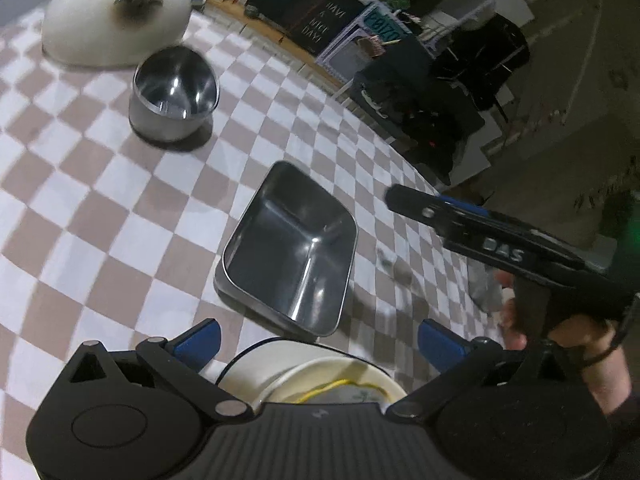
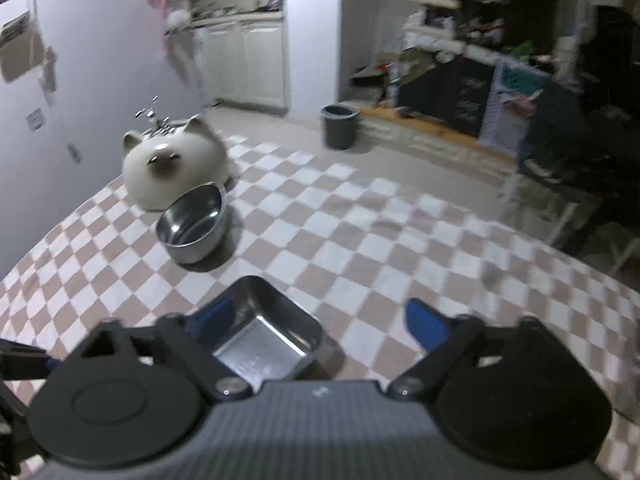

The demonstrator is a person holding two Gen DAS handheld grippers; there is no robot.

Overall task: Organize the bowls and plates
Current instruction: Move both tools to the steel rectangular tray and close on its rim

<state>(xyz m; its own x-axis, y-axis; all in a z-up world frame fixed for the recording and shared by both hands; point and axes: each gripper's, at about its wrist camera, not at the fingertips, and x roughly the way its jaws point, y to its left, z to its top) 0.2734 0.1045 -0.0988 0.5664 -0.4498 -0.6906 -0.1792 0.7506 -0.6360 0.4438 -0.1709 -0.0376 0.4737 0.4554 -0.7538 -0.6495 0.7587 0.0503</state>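
A square steel tray point(image 1: 290, 246) sits on the checkered tablecloth point(image 1: 100, 200), just ahead of my left gripper point(image 1: 318, 338), which is open and empty. A stack of cream bowls point(image 1: 320, 376) lies right under that gripper, between its fingers. A round steel bowl point(image 1: 174, 92) stands farther back, in front of a white cat-shaped ceramic dish point(image 1: 116, 16). My right gripper point(image 2: 320, 320) is open and empty, hovering over the square tray point(image 2: 264, 336); it also shows in the left wrist view point(image 1: 404, 200). The round bowl point(image 2: 192, 224) and cat dish point(image 2: 174, 164) lie beyond it.
The table edge point(image 1: 400, 148) curves along the right. Beyond it are dark chairs point(image 1: 440, 92) and a chalkboard sign point(image 1: 320, 20). A grey bucket point(image 2: 339, 126) stands on the floor past the table. A wall point(image 2: 80, 60) borders the table's left side.
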